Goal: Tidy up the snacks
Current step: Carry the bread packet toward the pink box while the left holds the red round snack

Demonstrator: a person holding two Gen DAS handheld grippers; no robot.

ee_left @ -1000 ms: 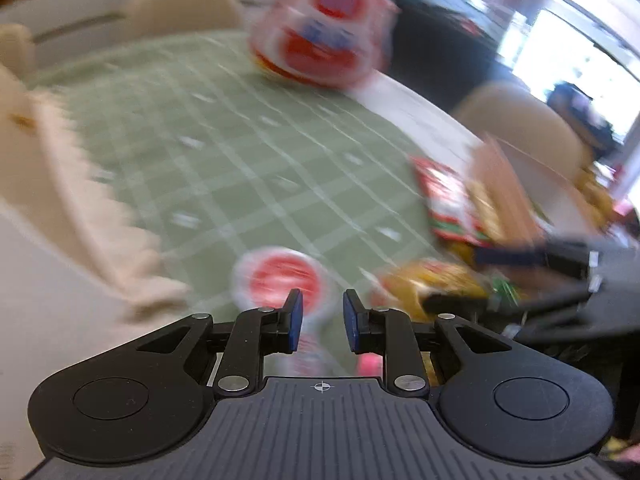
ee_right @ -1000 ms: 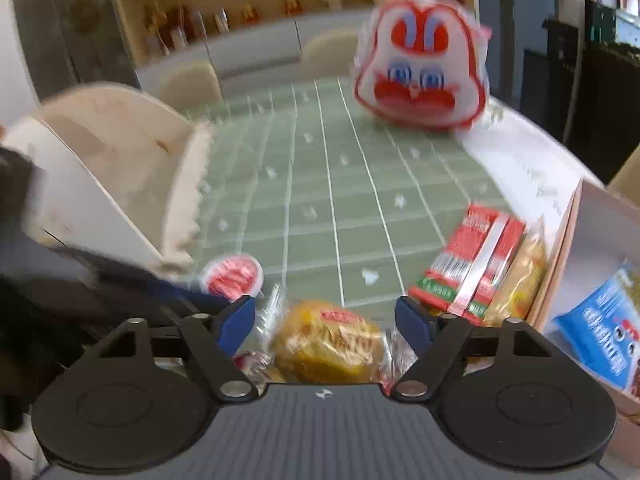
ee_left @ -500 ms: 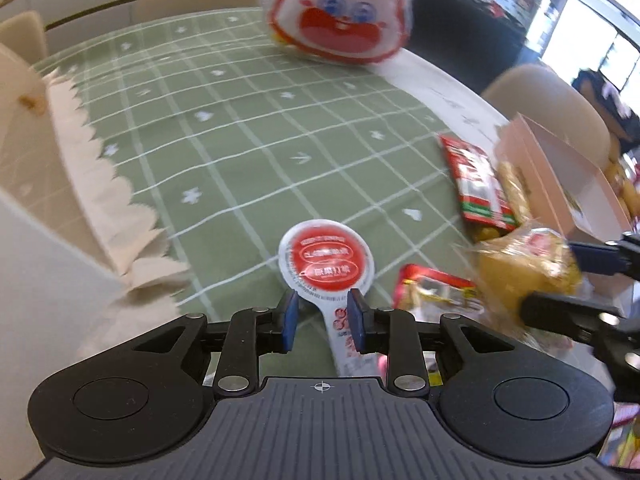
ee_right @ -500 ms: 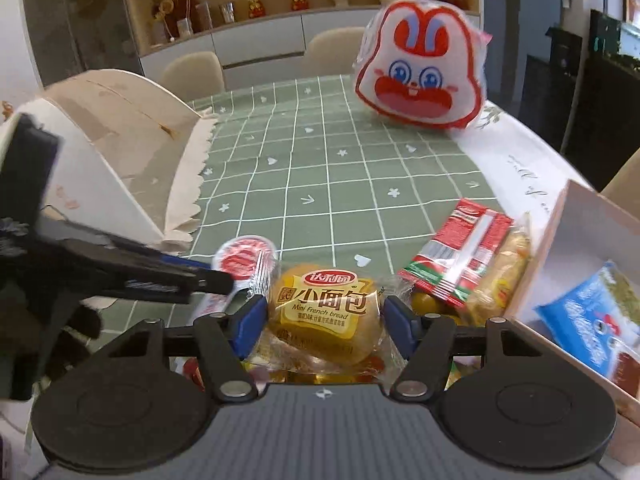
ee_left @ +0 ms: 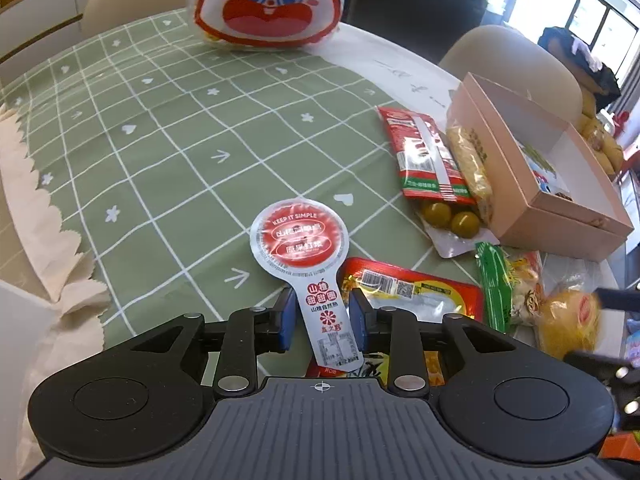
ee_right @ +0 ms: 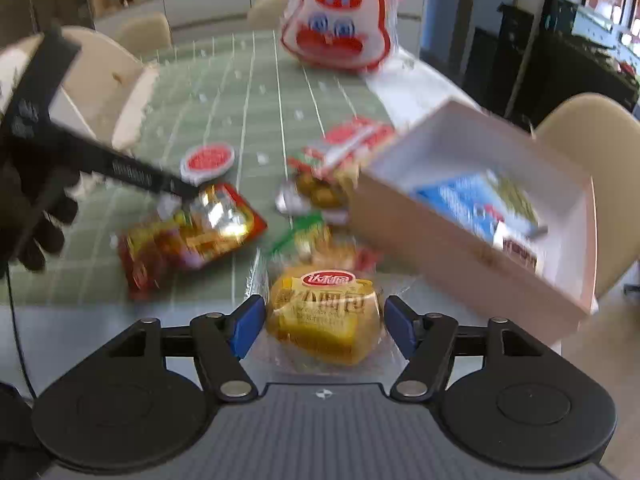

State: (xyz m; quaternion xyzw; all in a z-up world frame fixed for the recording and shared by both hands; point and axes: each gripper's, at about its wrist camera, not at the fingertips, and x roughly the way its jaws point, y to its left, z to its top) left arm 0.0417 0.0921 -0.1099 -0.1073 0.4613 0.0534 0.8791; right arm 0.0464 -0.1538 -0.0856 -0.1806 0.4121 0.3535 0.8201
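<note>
A round red-and-white hawthorn snack point(ee_left: 296, 236) with a long white handle lies flat on the green checked tablecloth point(ee_left: 160, 140). My left gripper point(ee_left: 322, 300) straddles that handle; its jaws are opening, with a gap on each side of it. My right gripper point(ee_right: 324, 320) has a yellow mini bread packet point(ee_right: 324, 316) between its jaws, held off the table by the near edge. Those jaws are opening slightly, though the pads still touch the wrapper. The open pink box point(ee_right: 460, 248) stands just right of it, with a blue packet point(ee_right: 476, 200) inside.
A big rabbit-face bag point(ee_left: 268, 4) stands at the far side. A red sachet point(ee_left: 420, 152), green olives point(ee_left: 452, 216), a red-yellow packet point(ee_left: 412, 292) and a green packet point(ee_left: 508, 284) lie beside the box. A white scalloped paper bag point(ee_left: 24, 200) is on the left. Chairs ring the table.
The left gripper slid forward over the hawthorn snack's handle and its jaws widened. The right gripper closed on the bread packet and carried it rightward to the pink box.
</note>
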